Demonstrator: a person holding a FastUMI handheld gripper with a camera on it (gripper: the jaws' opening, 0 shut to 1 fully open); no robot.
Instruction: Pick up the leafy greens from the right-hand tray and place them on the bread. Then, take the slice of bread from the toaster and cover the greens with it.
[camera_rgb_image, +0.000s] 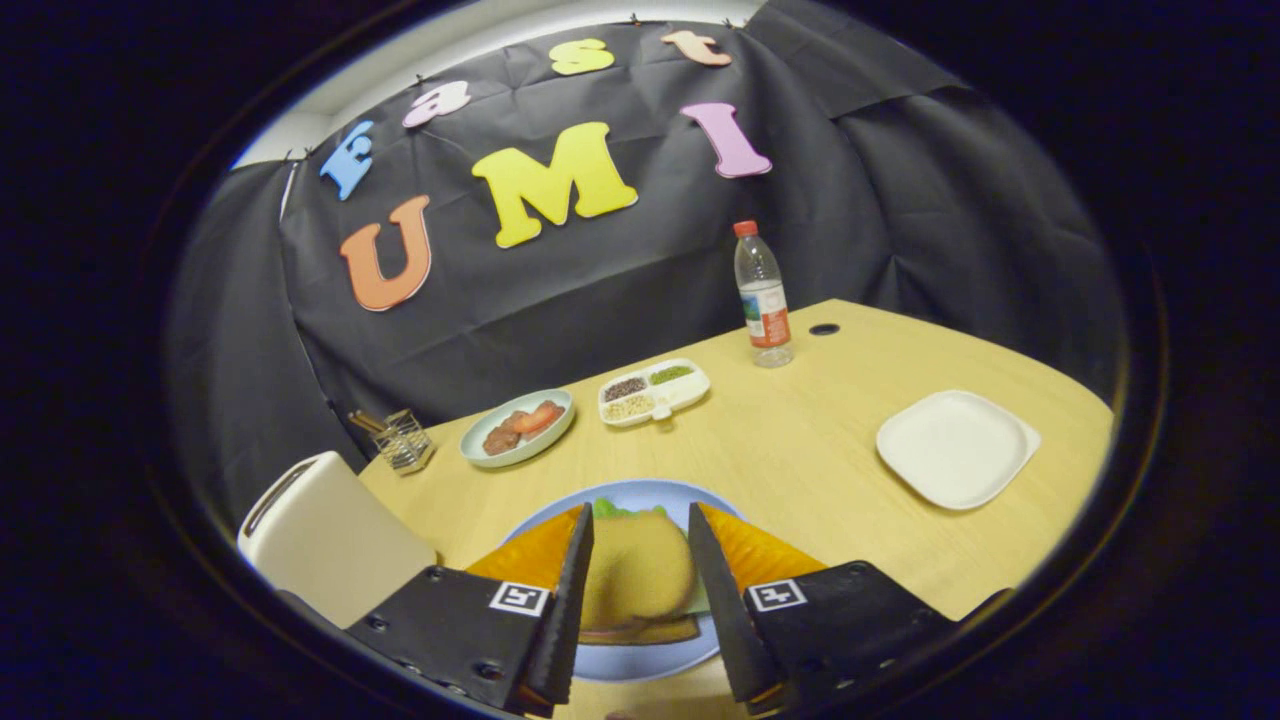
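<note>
A blue plate (640, 665) lies just under my fingers on the wooden table. On it a slice of bread (640, 575) rests flat on top of leafy greens (608, 508), which peek out at its far edge. A lower bread slice (640, 632) shows beneath at the near edge. My gripper (640, 545) is open wide, one finger on each side of the top slice, close to its edges. The cream toaster (330, 550) stands to the left of the plate. The white square tray (955, 447) at the right holds nothing.
Beyond the blue plate are a pale green plate (478, 452) with meat and tomato, a white divided dish (690, 392) of grains, and a wire holder (405, 442) with chopsticks. A water bottle (763, 295) stands at the back by a table hole (824, 329).
</note>
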